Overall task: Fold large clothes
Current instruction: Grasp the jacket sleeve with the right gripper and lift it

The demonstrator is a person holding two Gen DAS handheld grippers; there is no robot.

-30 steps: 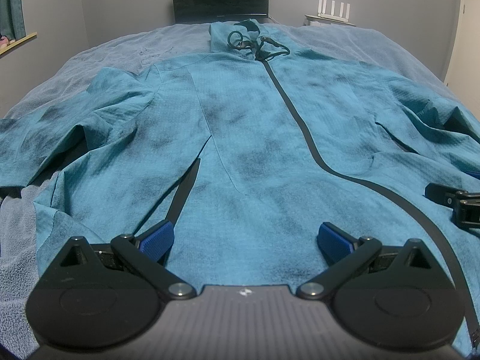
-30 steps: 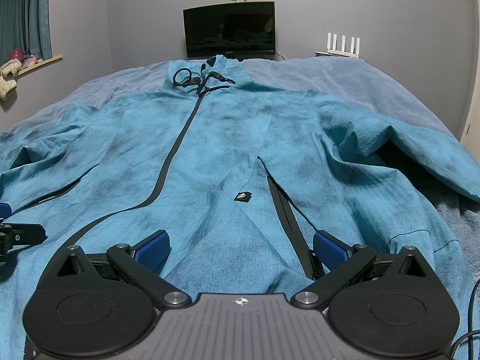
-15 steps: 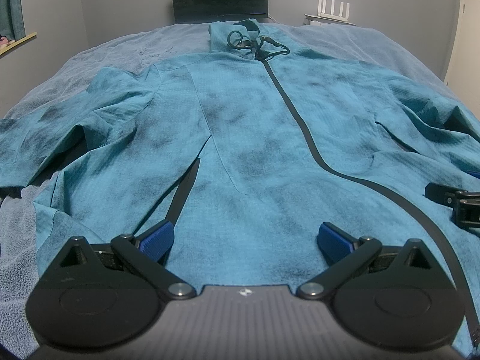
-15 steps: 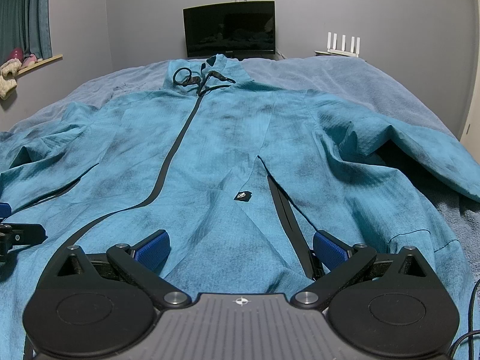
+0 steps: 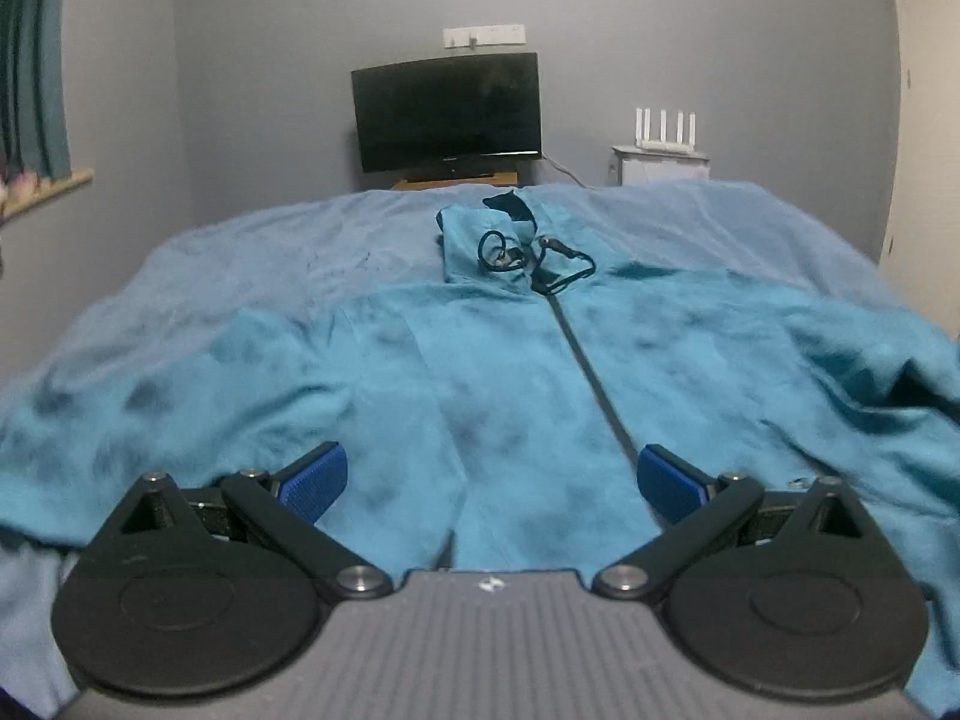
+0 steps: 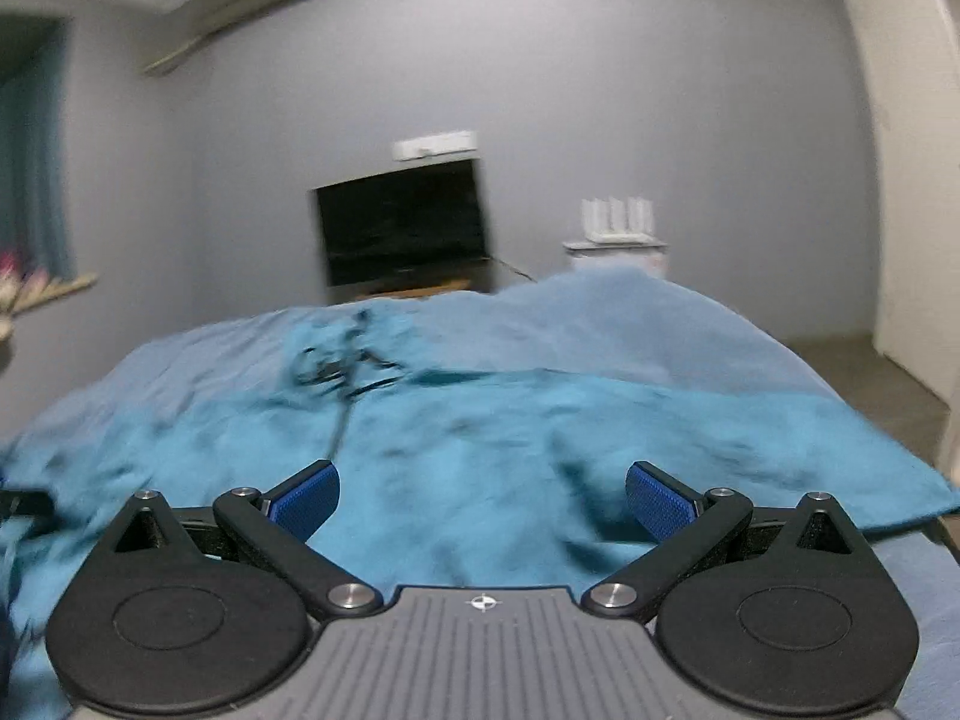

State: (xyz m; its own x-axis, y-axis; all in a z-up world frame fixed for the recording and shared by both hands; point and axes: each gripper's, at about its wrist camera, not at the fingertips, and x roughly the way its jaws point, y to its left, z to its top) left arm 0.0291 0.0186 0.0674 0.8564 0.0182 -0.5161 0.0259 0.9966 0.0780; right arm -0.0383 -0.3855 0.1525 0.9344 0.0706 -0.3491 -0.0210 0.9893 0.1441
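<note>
A large teal zip jacket (image 5: 504,372) lies spread face up on the bed, hood and black drawcords (image 5: 522,255) at the far end, dark zip running down its middle. My left gripper (image 5: 491,480) hangs open low over the jacket's near hem, its blue pads (image 5: 315,483) wide apart with nothing between them. In the right wrist view the same jacket (image 6: 480,438) looks blurred; my right gripper (image 6: 480,501) is open just above the hem on the jacket's right half. A dark bit of the left gripper (image 6: 21,504) shows at the left edge.
The bed is covered by a light blue blanket (image 5: 252,264). Behind it stand a dark monitor (image 5: 447,111) and a white router (image 5: 663,132) on a small cabinet. A curtain (image 5: 30,60) and a window sill are at the left wall; floor (image 6: 870,366) lies right of the bed.
Both grippers have dropped lower and tilted up, so the far wall now fills more of each view. The right view is motion-blurred. The jaws stay open; the jacket lies as before.
</note>
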